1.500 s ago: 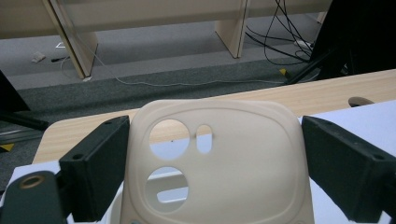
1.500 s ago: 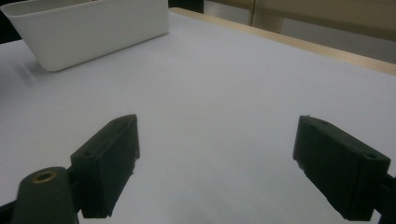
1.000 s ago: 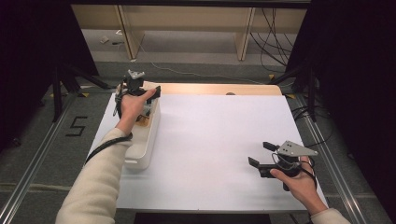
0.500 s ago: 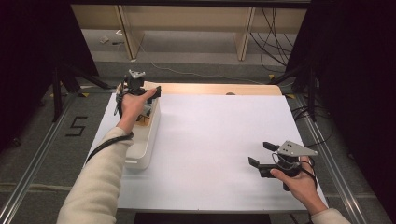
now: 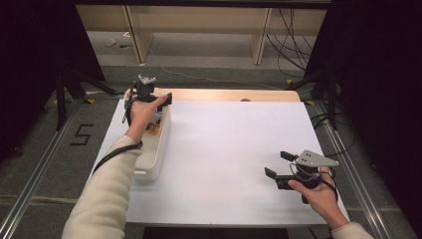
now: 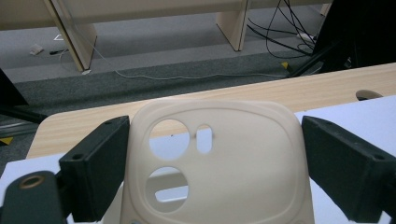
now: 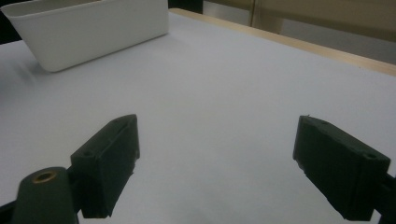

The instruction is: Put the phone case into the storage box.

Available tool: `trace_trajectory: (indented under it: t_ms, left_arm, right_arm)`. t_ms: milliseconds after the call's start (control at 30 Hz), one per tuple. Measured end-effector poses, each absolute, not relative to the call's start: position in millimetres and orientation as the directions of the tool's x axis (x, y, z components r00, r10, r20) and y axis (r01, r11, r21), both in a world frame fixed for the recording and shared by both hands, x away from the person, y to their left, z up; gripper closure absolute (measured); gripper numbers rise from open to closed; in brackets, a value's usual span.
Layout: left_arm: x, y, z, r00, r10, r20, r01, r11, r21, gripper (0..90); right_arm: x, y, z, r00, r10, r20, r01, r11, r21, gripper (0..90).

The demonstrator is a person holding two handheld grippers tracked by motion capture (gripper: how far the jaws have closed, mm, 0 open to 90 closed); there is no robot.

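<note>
1. High view: left claw [image 5: 160, 99] held over the far end of the white bin [image 5: 155, 157], which sits along the left edge of the white counter [image 5: 224, 149]. Something pale and brownish lies inside the bin under the hand; too small to identify there.
2. Left gripper view gives what the high view cannot: a cream phone case [image 6: 215, 163] stands between the jaws of the left claw [image 6: 215, 168], camera cut-outs facing the lens. The case's left edge meets the left jaw; a narrow sliver shows at the right jaw, so a firm grip cannot be confirmed. Bin rim visible through the cut-outs.
3. Right claw [image 5: 276, 167] sits well apart from the bin, near the counter's right front corner, with a grey three-cornered plate on top.
4. Right gripper view: right claw [image 7: 215, 163] jaws spread wide, nothing between them, bare counter beneath; bin [image 7: 93, 28] seen side-on at upper left, far off.
5. Writing: a "5" marked on the floor [image 5: 82, 134], left of the bin. No brand or label readable on case or bin.
</note>
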State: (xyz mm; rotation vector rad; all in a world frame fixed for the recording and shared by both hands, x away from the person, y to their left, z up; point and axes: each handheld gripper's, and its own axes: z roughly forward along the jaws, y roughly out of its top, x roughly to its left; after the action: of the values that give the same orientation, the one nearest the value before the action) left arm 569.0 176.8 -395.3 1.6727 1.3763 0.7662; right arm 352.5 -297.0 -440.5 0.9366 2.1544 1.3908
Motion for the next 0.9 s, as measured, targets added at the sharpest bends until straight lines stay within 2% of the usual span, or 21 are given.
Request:
trace_trajectory:
  t_ms: [900]
  left_arm:
    - [570.5, 176.3, -397.2, 0.219, 0.975, -0.041, 0.487, -0.072, 0.870, 10.7]
  right_arm:
    - [352.6, -296.7, -440.6, -0.692, 0.722, 0.021, 0.316, 0.277, 0.908, 15.5]
